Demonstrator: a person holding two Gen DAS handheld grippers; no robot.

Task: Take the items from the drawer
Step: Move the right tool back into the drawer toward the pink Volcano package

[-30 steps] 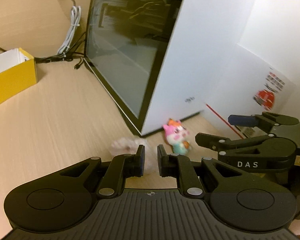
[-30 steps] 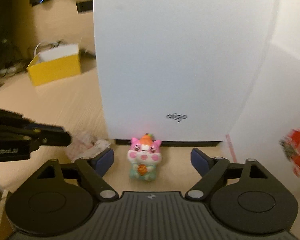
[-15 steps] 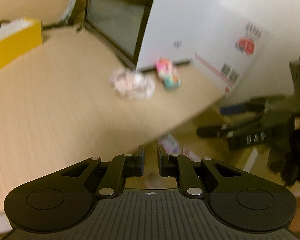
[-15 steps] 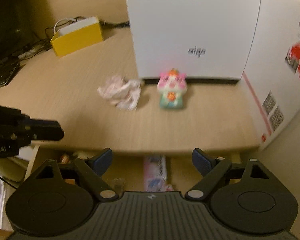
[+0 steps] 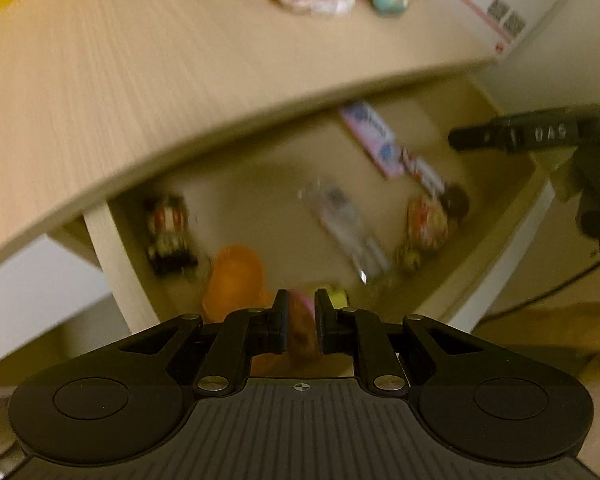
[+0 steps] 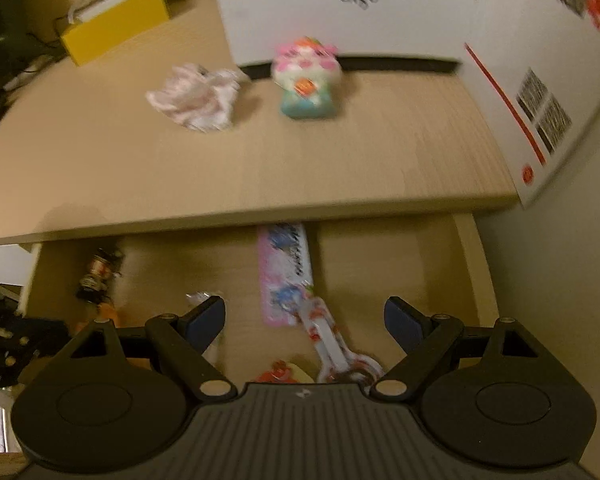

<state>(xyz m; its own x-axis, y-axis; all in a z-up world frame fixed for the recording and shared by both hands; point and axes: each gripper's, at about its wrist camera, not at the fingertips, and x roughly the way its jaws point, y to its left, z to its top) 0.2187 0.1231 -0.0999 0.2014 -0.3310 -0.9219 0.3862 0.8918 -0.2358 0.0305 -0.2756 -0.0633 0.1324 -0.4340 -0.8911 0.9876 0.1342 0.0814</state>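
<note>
A pale wooden desk [image 6: 260,168] is seen from above, with an open drawer [image 6: 472,280] pulled out beneath its near edge.

The left gripper [image 5: 300,316] is nearly closed, with only a narrow slit between its pads; something pinkish-orange shows in that slit, but the blur makes it impossible to tell whether it is gripped or merely lies below. The right gripper [image 6: 305,320] is spread wide and holds nothing, poised over the drawer's middle.

Just beyond the right gripper's fingers lies a flat pink packet [image 6: 286,276], touching a white-and-red wrapper [image 6: 328,336] nearer the camera. Both are judged light, thin and crinkly; they would best be pinched across the short edge, since the film looks slippery. Toward the left are a small dark figure [image 6: 98,276], probably rigid, and an orange piece [image 5: 234,280], possibly soft. A clear wrapped item [image 5: 346,232] and a round reddish item [image 5: 426,222] are also seen. About six drawer items can be counted; blur prevents certainty.

On the desk, far off, stand one crumpled tissue [image 6: 196,96], one pink toy [image 6: 306,76], one yellow box [image 6: 116,24] and a white case [image 6: 340,4].
</note>
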